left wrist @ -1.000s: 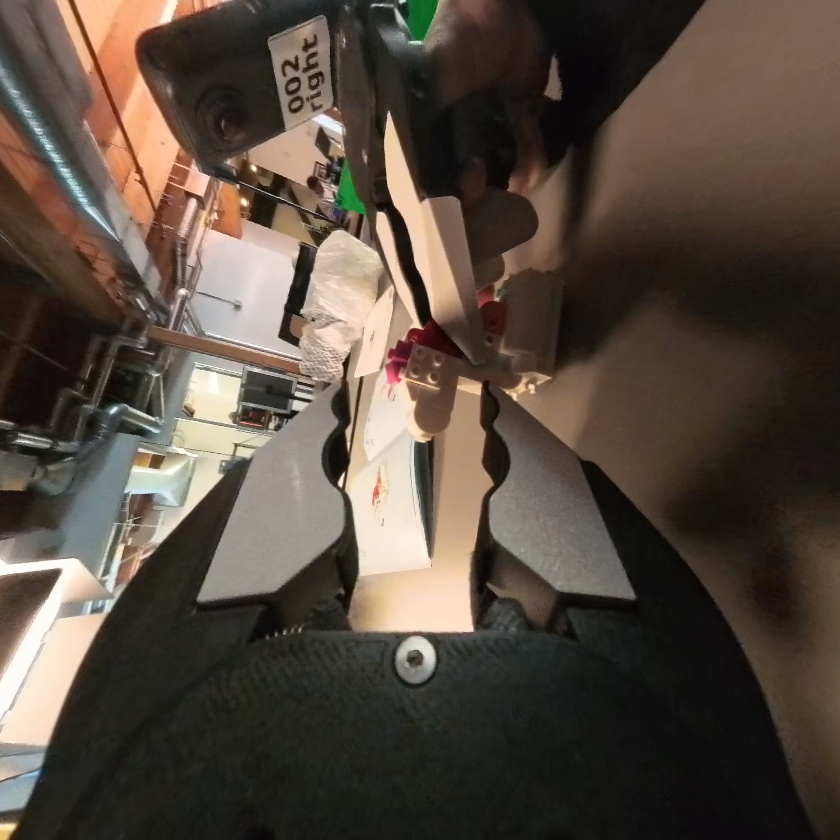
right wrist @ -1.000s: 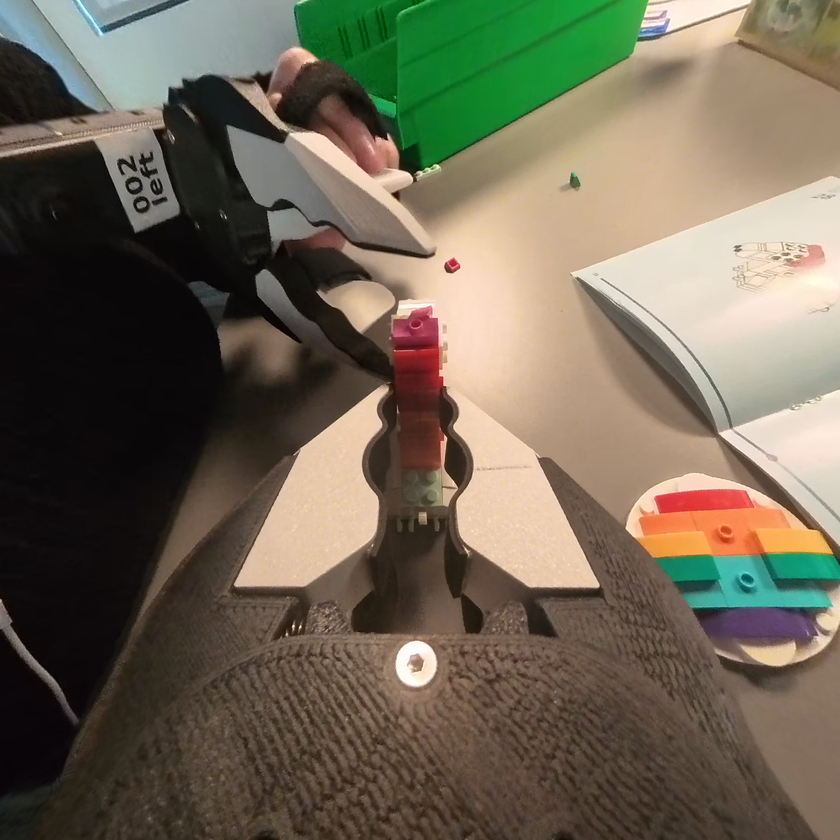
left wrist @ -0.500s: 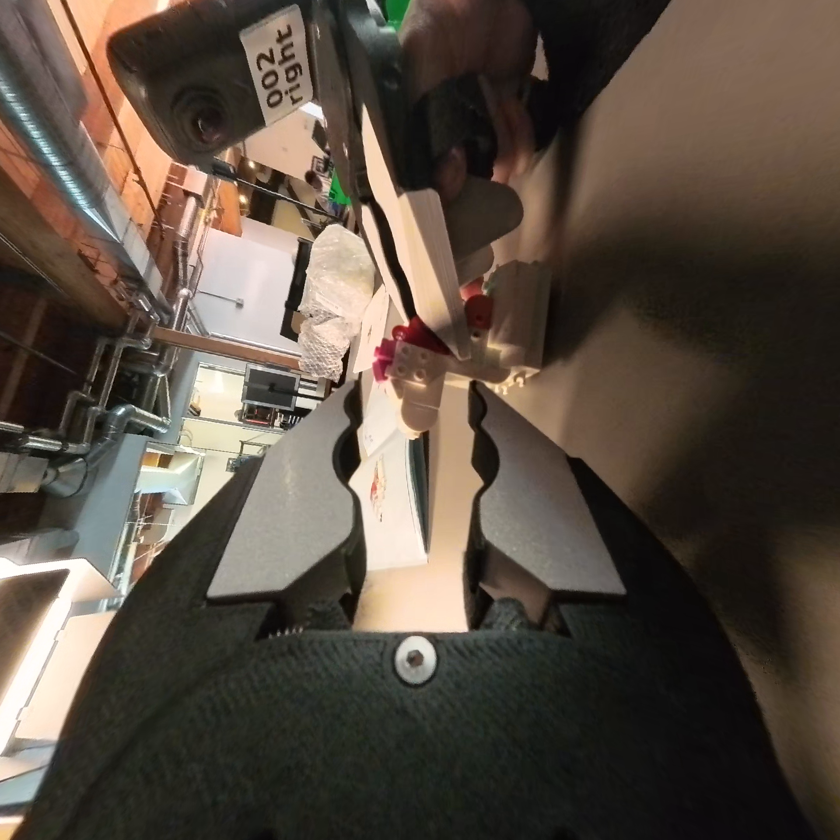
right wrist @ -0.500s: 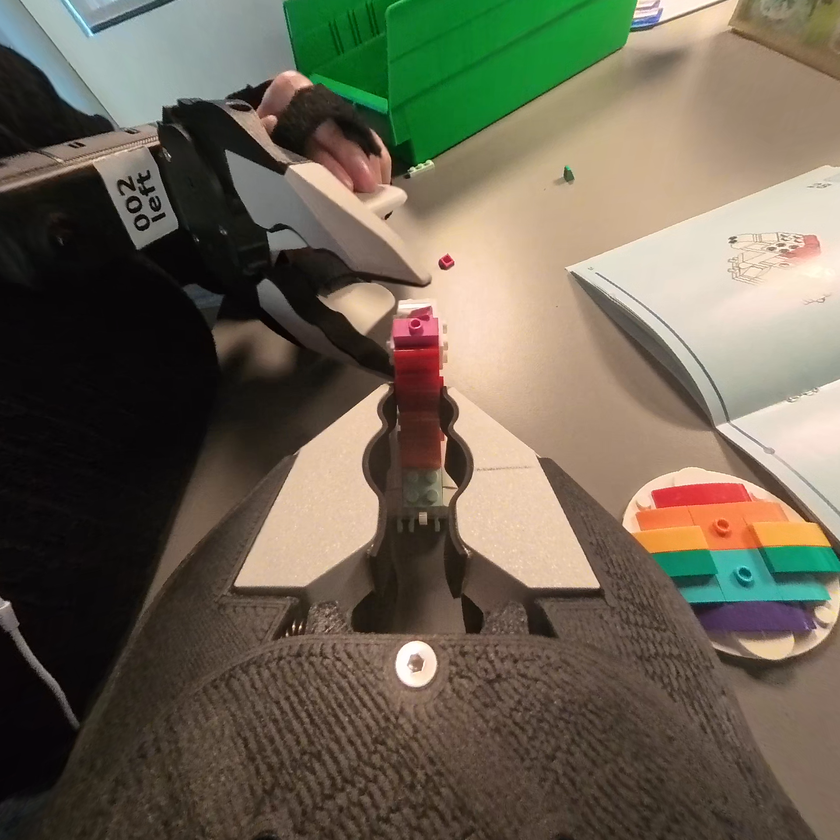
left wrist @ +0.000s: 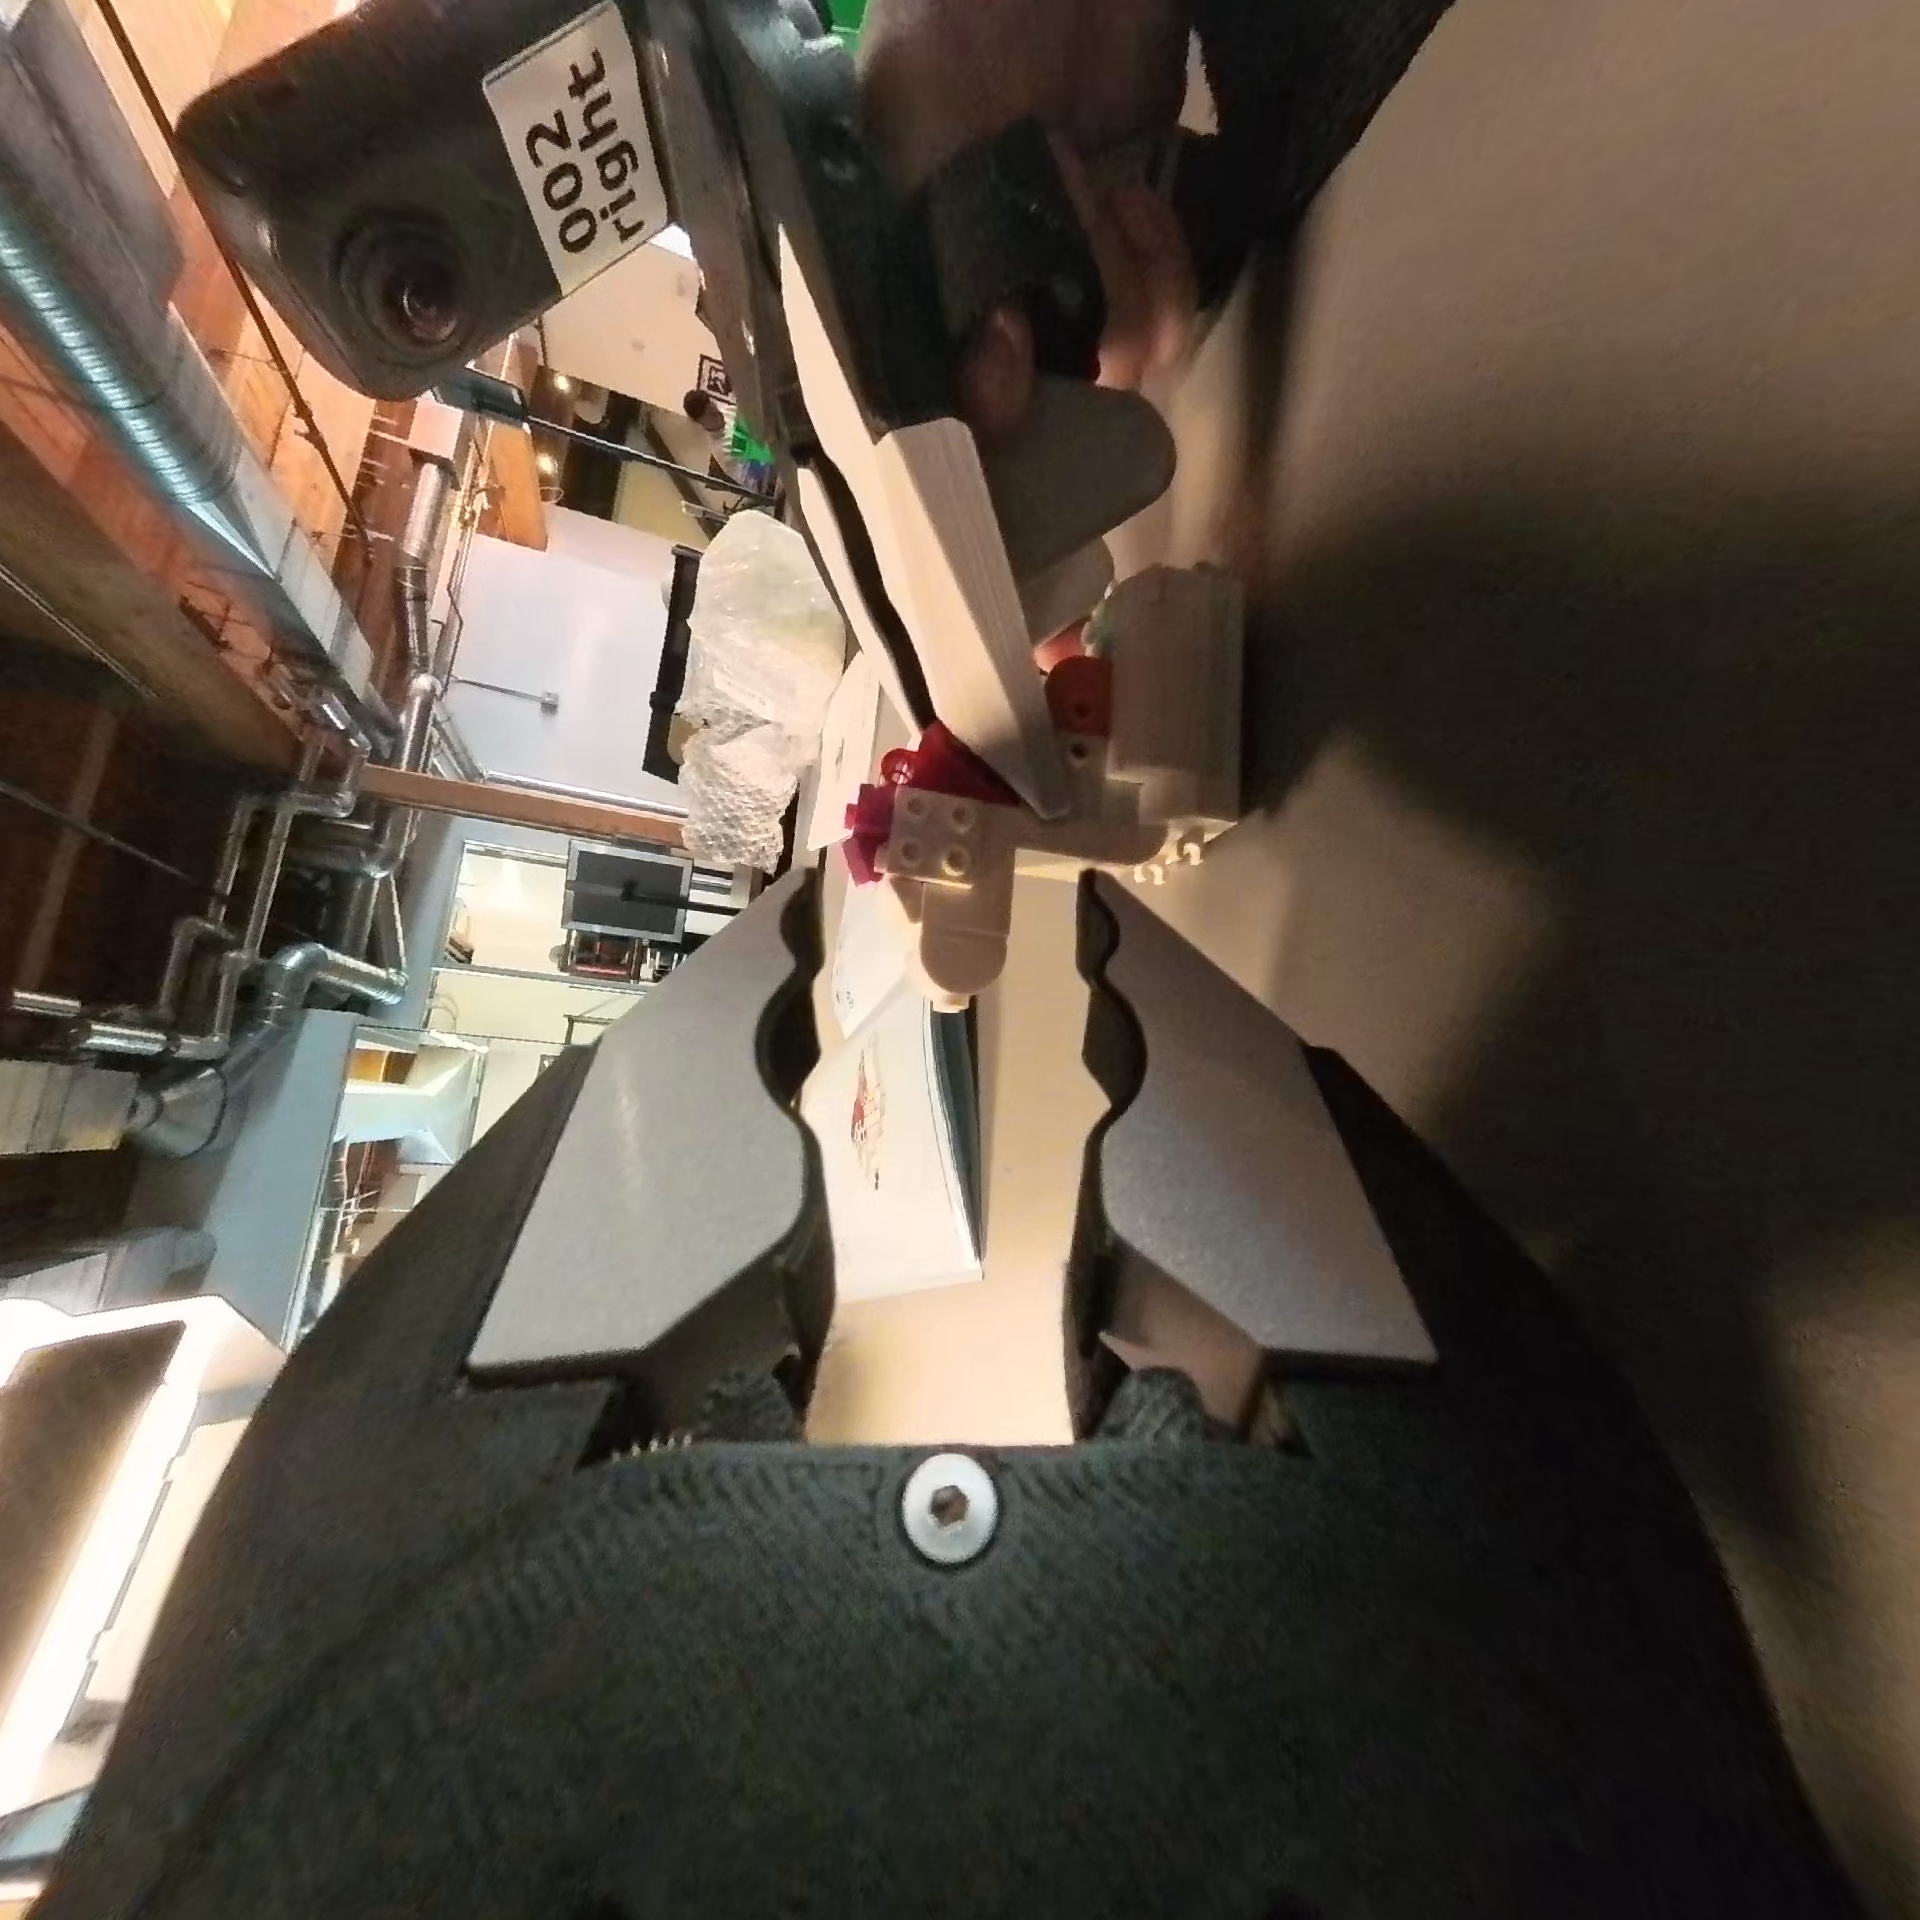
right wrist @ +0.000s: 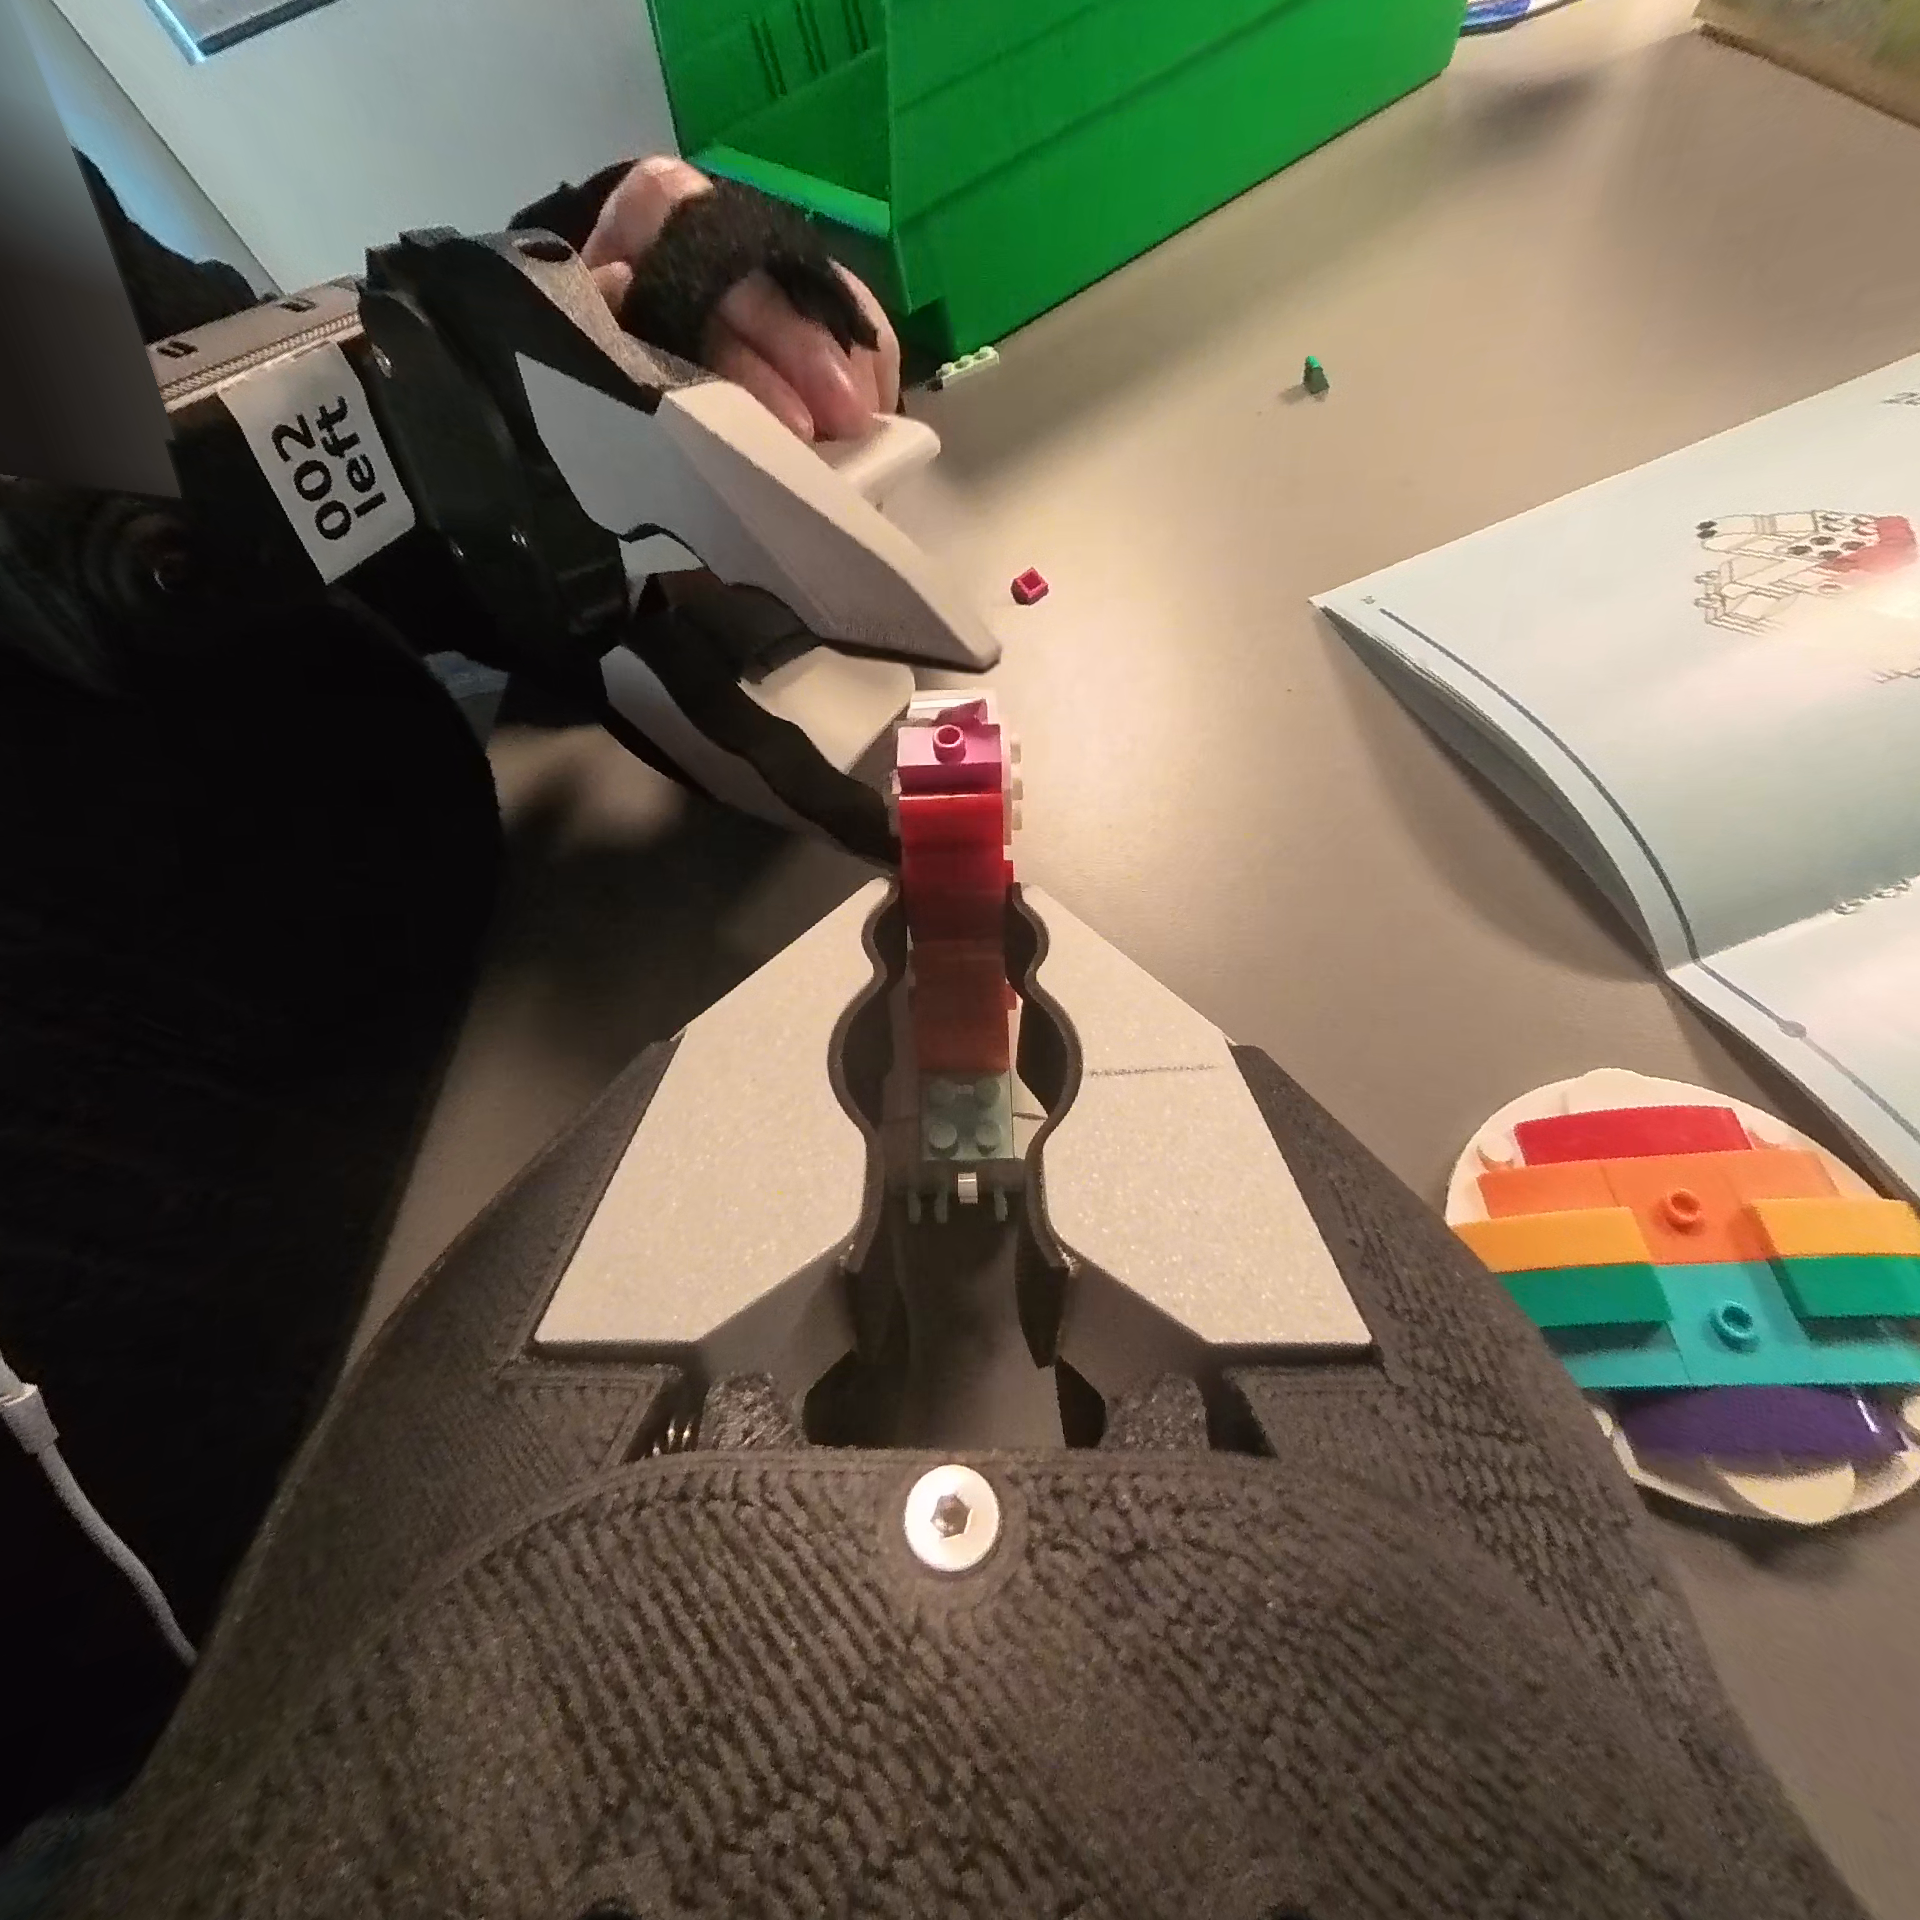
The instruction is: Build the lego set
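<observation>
My right gripper (right wrist: 951, 904) is shut on a narrow lego model (right wrist: 956, 935) of red bricks with a magenta piece at its far end and a pale green plate near the palm. It holds the model above the grey table (right wrist: 1195, 644). In the left wrist view my left gripper (left wrist: 945, 904) is open and empty. The model's white and magenta end (left wrist: 940, 842) sits just beyond its fingertips. One right finger (left wrist: 966, 582) lies across the model there. In the right wrist view, the left fingers (right wrist: 831, 592) flank the model's far tip.
A round white plate with rainbow-coloured bricks (right wrist: 1704, 1278) lies at the right. An open instruction booklet (right wrist: 1662, 727) lies behind it. A green bin (right wrist: 1039, 135) stands at the back. Small loose pieces, magenta (right wrist: 1029, 589) and green (right wrist: 1315, 374), lie on the table.
The left gripper has crept closer to the model's far end and its jaws have narrowed slightly. The right gripper keeps its hold on the model.
</observation>
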Demonstrator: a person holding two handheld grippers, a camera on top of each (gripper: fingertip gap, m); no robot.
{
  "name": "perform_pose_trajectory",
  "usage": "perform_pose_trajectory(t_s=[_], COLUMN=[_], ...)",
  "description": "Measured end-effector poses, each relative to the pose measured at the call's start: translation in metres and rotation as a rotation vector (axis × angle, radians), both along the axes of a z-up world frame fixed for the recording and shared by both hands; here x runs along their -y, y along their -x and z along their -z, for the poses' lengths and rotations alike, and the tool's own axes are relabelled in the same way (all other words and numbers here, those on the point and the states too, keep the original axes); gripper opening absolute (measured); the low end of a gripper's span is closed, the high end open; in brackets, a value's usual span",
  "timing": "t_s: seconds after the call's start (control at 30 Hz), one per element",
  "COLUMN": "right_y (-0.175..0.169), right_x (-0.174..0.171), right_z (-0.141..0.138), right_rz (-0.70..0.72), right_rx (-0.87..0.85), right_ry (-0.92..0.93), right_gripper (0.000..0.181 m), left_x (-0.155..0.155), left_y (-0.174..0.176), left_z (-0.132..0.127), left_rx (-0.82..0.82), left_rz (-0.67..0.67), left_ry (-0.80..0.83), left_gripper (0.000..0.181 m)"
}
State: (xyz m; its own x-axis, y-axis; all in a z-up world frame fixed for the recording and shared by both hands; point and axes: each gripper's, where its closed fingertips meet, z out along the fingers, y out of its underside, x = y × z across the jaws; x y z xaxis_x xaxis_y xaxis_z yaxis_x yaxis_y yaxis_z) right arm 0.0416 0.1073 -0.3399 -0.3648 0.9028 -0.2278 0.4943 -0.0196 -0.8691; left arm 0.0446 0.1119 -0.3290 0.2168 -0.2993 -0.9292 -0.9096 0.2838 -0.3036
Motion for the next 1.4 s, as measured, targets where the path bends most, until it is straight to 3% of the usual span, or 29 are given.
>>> perform_pose_trajectory(t_s=[1.03,1.4], right_y=[-0.0010,-0.0010], right_x=[0.0021,0.0016], right_z=[-0.0002,-0.0004], right_rz=[-0.011,-0.010], right_rx=[0.005,0.007], right_ry=[0.012,0.022], right_gripper=[0.017,0.017], left_x=[0.0001,0.0009], left_y=[-0.0017,-0.0027], left_z=[-0.0010,0.0025], left_rx=[0.004,-0.005], left_rz=[0.014,0.027], left_ry=[-0.015,-0.004], left_gripper=[0.051,0.043])
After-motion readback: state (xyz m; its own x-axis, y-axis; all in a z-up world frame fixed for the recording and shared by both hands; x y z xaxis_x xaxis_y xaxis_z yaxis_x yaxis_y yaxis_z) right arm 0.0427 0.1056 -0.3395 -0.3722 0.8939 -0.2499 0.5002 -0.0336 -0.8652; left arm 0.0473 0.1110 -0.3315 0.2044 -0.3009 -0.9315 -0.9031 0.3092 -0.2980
